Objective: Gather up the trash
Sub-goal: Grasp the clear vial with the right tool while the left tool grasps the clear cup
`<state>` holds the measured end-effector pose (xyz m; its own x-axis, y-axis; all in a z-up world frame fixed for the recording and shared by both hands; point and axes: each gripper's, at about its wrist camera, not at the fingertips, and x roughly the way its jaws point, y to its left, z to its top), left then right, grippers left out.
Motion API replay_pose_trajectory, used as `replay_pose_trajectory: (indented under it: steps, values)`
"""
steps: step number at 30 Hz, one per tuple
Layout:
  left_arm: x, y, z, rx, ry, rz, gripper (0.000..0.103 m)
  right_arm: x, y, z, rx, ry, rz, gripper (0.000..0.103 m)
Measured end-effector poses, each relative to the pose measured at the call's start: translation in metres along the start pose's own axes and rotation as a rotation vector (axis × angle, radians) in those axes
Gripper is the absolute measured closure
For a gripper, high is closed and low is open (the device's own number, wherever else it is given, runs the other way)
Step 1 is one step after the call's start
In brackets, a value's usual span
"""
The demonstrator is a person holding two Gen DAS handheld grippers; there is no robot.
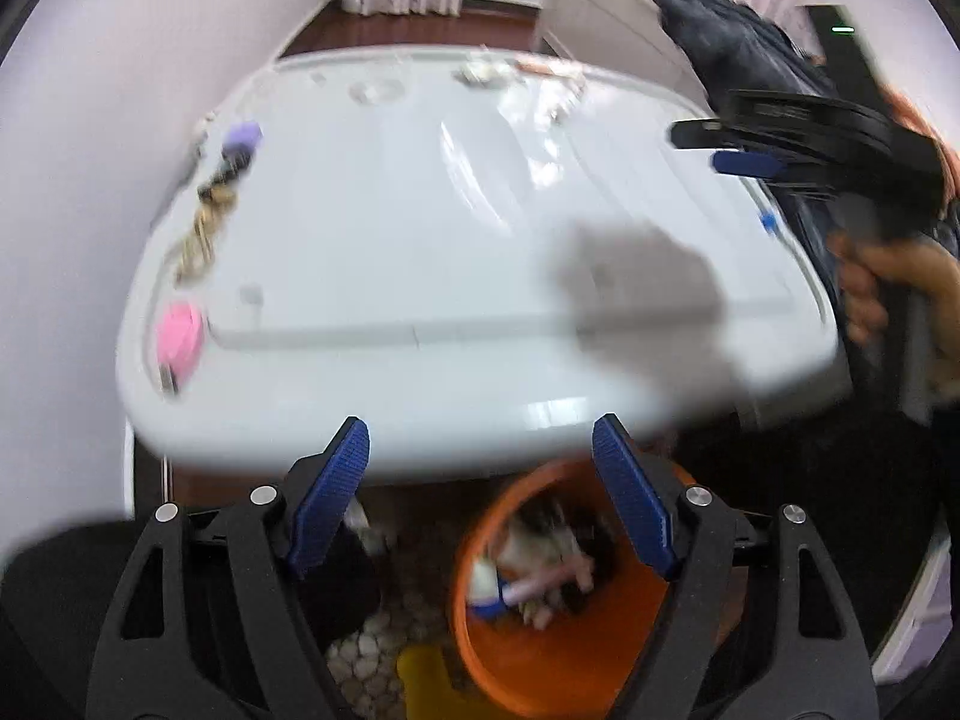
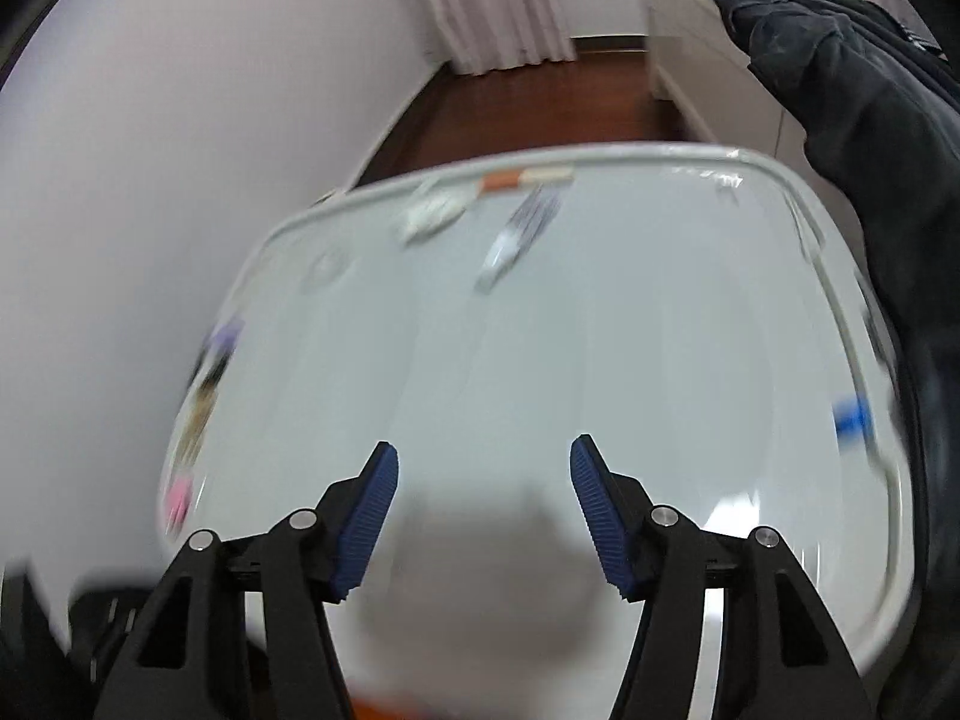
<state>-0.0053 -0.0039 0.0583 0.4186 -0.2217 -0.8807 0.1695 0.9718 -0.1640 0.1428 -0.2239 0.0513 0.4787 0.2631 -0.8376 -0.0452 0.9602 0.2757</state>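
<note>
A white desk (image 1: pixel 456 252) fills a pale room. Along its left edge lie a pink scrap (image 1: pixel 179 333) and purple bit (image 1: pixel 241 138); wrappers (image 2: pixel 517 222) sit at the far edge. Below the near edge stands the orange bin (image 1: pixel 558 648), already holding trash. Left gripper (image 1: pixel 480 504) and right gripper (image 2: pixel 483 516) both gape, empty. Motion blur suggests haste, so a grab may well miss or knock scraps off.

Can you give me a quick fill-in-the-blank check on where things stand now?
1. The bin under the white table is ____ in colour.
2. The left gripper holds ____.
3. The jaws of the right gripper stand ____.
4. The pink object lies near the table's ____ edge.

Missing words: orange; nothing; open; left
</note>
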Motion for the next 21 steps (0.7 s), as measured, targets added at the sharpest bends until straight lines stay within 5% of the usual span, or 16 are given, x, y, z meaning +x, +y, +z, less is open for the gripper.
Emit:
replay_pose_trajectory:
  steps: [8, 10, 12, 14, 21]
  values:
    - [0.045, 0.028, 0.101, -0.070, -0.047, 0.081, 0.027, 0.110, -0.014, 0.114, 0.218, 0.031, -0.114, 0.043]
    - [0.060, 0.033, 0.124, -0.073, -0.062, 0.103, 0.027, 0.133, -0.014, 0.119, 0.212, 0.066, -0.175, 0.043]
    - [0.079, 0.041, 0.153, -0.090, -0.078, 0.138, 0.027, 0.137, 0.003, 0.117, 0.069, 0.030, -0.286, 0.078]
    - [0.102, 0.047, 0.179, -0.100, -0.088, 0.157, 0.027, 0.136, 0.015, 0.103, -0.046, 0.016, -0.259, 0.079]
    - [0.157, 0.059, 0.241, -0.106, -0.168, 0.202, 0.027, 0.111, -0.014, 0.073, -0.103, 0.022, -0.186, 0.079]
